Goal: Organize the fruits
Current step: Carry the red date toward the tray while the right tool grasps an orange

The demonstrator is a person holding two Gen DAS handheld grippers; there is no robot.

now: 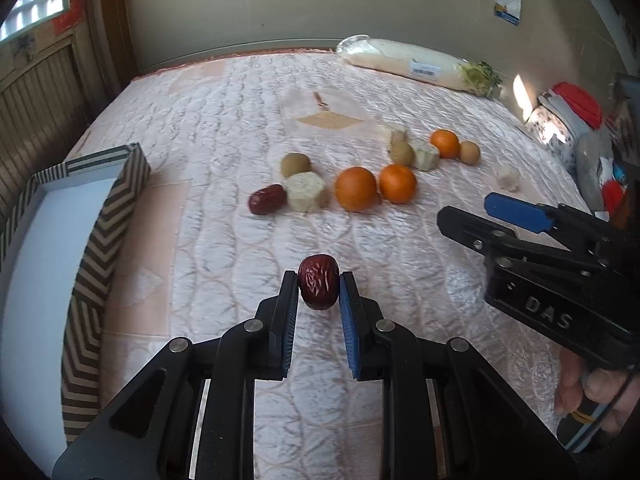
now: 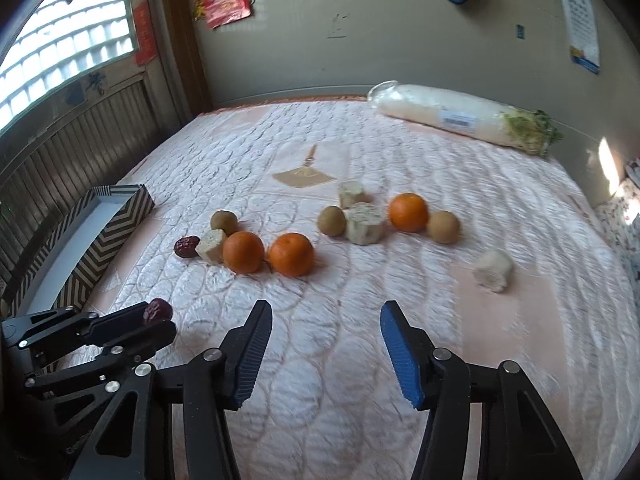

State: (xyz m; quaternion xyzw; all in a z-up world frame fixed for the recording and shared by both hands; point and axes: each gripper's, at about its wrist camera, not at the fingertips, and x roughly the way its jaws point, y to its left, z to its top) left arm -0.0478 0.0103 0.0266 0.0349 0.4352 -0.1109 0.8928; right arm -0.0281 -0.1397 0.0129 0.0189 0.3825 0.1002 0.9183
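left tongs (image 1: 319,286) grip date (image 1: 319,287) | quilted bed (image 1: 240,128) | beige wall (image 1: 248,4)

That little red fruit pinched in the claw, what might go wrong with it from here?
1. The red date sits only at the tips of the left gripper, so it may slip out before reaching the striped box.
2. It is soft-looking and wrinkled; a hard squeeze might bruise it.
3. The open right gripper hovers close by and might bump it.

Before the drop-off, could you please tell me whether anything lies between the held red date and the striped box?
Nothing visible: bare quilt separates the date in the left gripper from the striped box.
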